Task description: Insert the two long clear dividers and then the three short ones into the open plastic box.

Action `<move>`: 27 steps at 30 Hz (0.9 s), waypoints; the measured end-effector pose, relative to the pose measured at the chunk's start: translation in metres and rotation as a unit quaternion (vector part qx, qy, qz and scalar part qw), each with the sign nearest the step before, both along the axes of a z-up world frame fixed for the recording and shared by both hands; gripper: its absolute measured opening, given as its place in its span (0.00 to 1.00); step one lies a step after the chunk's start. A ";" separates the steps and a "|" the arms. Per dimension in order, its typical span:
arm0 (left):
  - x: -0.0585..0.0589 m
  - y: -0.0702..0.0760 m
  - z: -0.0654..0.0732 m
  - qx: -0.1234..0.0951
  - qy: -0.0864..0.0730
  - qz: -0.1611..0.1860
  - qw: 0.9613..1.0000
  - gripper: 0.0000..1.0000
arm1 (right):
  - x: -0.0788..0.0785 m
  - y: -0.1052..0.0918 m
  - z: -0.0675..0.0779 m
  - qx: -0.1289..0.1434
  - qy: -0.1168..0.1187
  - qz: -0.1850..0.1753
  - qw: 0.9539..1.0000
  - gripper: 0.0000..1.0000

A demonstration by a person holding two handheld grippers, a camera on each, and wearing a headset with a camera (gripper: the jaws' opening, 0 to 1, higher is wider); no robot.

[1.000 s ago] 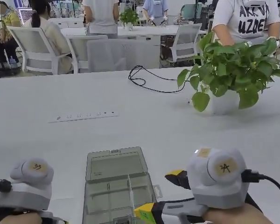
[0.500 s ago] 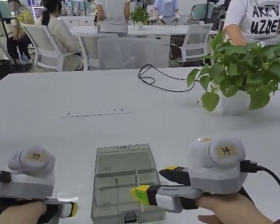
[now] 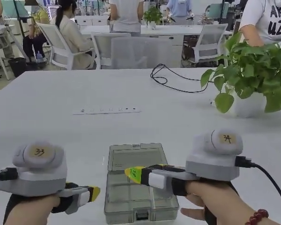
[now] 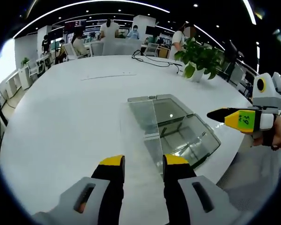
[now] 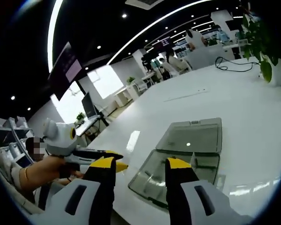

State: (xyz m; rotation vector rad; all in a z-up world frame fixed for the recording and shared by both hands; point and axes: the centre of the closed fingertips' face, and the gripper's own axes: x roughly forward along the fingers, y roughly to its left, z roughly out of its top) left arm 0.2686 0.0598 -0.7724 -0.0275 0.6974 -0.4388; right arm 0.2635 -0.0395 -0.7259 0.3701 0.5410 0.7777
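A clear grey plastic box [image 3: 131, 199] lies open near the table's front edge, its lid [image 3: 136, 158] folded flat behind it. Clear dividers stand inside; I cannot tell how many. My right gripper [image 3: 139, 172] hovers over the box's middle, pointing left, its jaws apart with nothing between them. My left gripper [image 3: 91, 193] is just left of the box, pointing right, open and empty. In the left gripper view the box [image 4: 180, 133] lies ahead of the left gripper [image 4: 144, 161], and the right gripper [image 4: 225, 116] enters from the right. The right gripper view looks down on the box [image 5: 187, 154] past its own gripper [image 5: 141, 162].
A potted green plant [image 3: 250, 79] stands at the back right of the white table [image 3: 61, 131]. A black cable [image 3: 171, 79] curls near the far edge. A flush socket strip [image 3: 107, 111] sits mid-table. Chairs and people are beyond the table.
The head camera has tilted and shifted. My right gripper has moved from the box's front right corner to above its middle. My left gripper's tips have come up beside the box's left side.
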 end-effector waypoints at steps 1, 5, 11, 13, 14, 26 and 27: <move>0.000 -0.003 0.004 -0.005 -0.008 -0.005 1.000 0.30 | 0.000 0.003 0.001 0.003 -0.001 0.000 1.000 0.42; -0.003 -0.012 0.015 -0.023 -0.025 -0.018 0.999 0.30 | 0.001 0.010 0.004 0.018 -0.003 0.000 1.000 0.39; -0.010 -0.026 0.024 -0.041 -0.032 -0.037 0.998 0.30 | 0.003 0.020 0.009 0.036 -0.009 0.000 0.999 0.34; -0.011 -0.030 0.026 -0.052 -0.032 -0.040 0.997 0.30 | 0.003 0.022 0.010 0.040 -0.011 -0.001 0.999 0.32; -0.013 -0.032 0.027 -0.055 -0.032 -0.042 0.997 0.30 | 0.004 0.024 0.010 0.042 -0.010 -0.001 0.999 0.32; -0.021 -0.052 0.039 -0.085 -0.040 -0.067 0.993 0.30 | 0.004 0.031 0.008 0.067 0.011 -0.001 0.998 0.21; -0.021 -0.052 0.040 -0.086 -0.040 -0.069 0.993 0.30 | 0.003 0.031 0.008 0.069 0.013 -0.001 0.998 0.20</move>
